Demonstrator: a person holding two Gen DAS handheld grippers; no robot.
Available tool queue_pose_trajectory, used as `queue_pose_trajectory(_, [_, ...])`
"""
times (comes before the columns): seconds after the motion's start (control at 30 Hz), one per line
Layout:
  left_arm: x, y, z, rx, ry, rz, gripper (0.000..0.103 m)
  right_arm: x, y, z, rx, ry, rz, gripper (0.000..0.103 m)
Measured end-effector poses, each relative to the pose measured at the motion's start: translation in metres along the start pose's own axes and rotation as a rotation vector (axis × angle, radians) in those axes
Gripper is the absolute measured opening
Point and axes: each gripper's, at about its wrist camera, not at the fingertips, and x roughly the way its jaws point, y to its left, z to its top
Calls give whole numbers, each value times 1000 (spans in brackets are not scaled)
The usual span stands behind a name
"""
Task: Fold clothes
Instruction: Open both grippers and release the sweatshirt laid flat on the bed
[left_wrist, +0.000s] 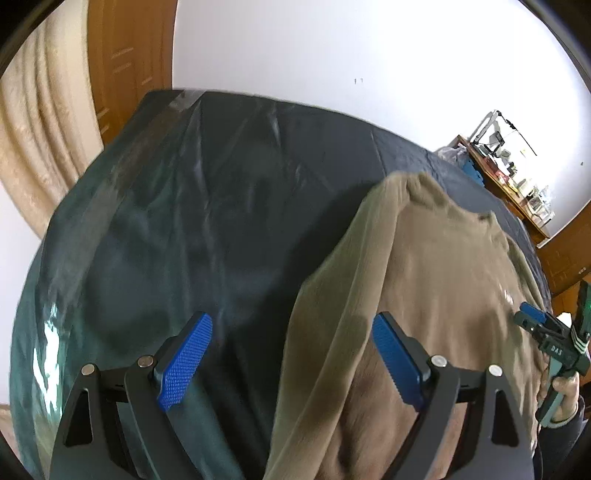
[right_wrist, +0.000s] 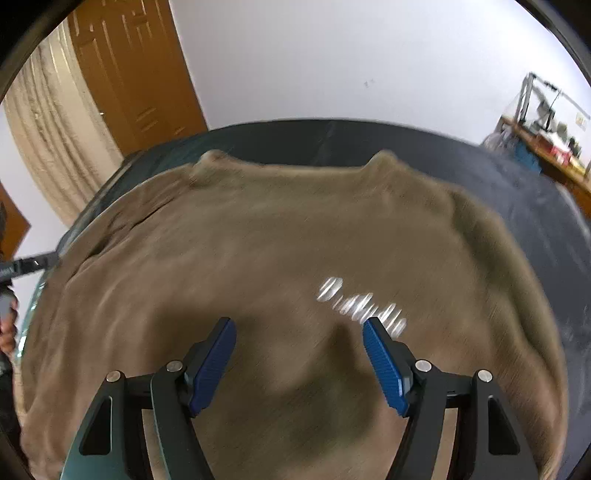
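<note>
Right now both grippers tilt steeply down over a brown sweater (right_wrist: 280, 236) that lies spread flat on a table covered in dark sheeting (left_wrist: 207, 206). From the left wrist camera, the left gripper (left_wrist: 291, 358) stands wide apart with nothing between its blue pads (left_wrist: 184, 362); one finger is over the bare dark cover, the other over the sweater's edge, where a sleeve lies folded along the side. Over at that view's right border, the right gripper (left_wrist: 535, 325) shows, held by a hand (left_wrist: 561, 395) wrapped round its handle. In the right wrist view its jaws (right_wrist: 299, 362) are partly spread, empty, hovering above the sweater's middle close to a blurred white print (right_wrist: 362, 306). Neither tool touches the cloth as far as I can tell, and the right wrist picture is smeared by motion
</note>
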Motion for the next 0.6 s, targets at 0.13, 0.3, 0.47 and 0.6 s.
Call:
queue_pose_trajectory(0.13, [-8,16,-31,-22,21,-66,93,-3,24,-30,-6,8,34,73])
queue_pose_trajectory(0.3, [-18,21,-53,-21,22,-133,95,0,37,-54,-111,-64,-51,73])
queue_pose_trajectory(0.47, [-24,9,-65,27,-24,-119,100,2,42,-63,-109,-80,-54,73])
queue_pose_trajectory(0.6, [-18,7,-71,60,-30,-39,102,1,34,-61,-66,-84,-28,73])
